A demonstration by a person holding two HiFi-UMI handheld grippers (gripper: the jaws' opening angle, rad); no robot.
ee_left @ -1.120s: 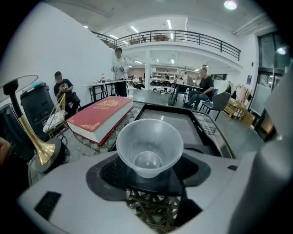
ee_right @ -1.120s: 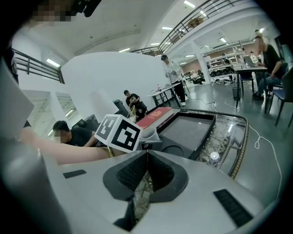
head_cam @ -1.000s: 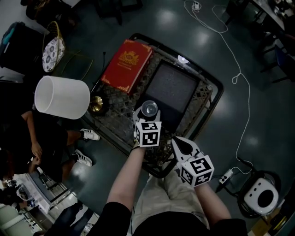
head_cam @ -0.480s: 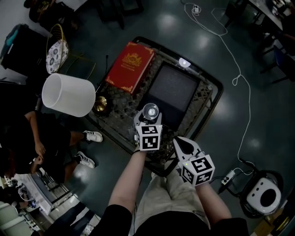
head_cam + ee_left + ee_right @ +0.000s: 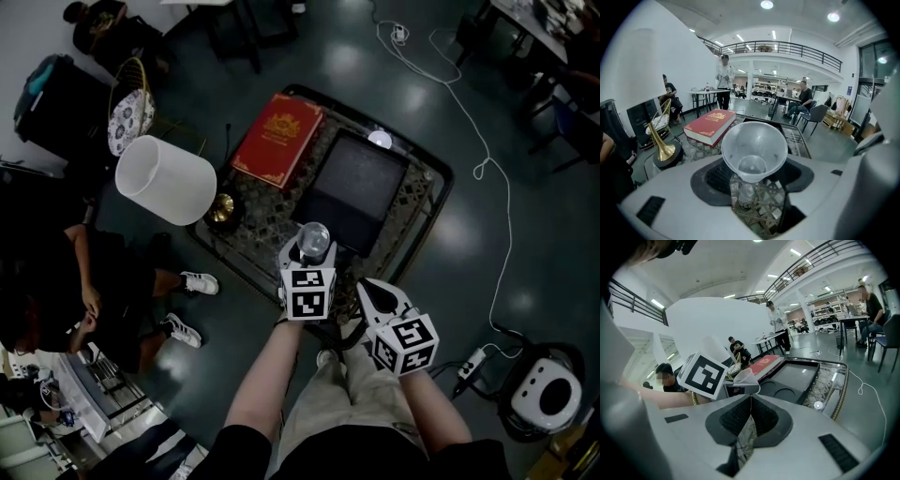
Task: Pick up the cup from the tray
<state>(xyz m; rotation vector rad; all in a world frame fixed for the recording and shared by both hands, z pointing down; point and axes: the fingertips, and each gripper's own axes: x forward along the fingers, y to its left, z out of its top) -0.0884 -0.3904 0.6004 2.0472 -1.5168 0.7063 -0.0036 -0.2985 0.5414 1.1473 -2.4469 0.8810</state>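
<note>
Far off to the left of the left tool (image 5: pixel 309 255) is a white shade (image 5: pixel 167 178), and ahead-left of it a red book (image 5: pixel 279 139) lies on the worktop (image 5: pixel 251 234). The left tool is clamped on the cup (image 5: pixel 753 149): its pads press the clear cup's lower part from both sides, and the mouth tips back toward the camera. The cup hangs in the air, clear of any surface, with woven worktop showing below it. The black tray (image 5: pixel 361 178) lies just ahead and to the right of this tool, with its two round recesses bare. The right tool (image 5: pixel 750 401) waits near the person's body with its jaws together and nothing between them.

I judge the pick done, since the cup is gripped and off the tray. What is left is to hold it steady.
</note>
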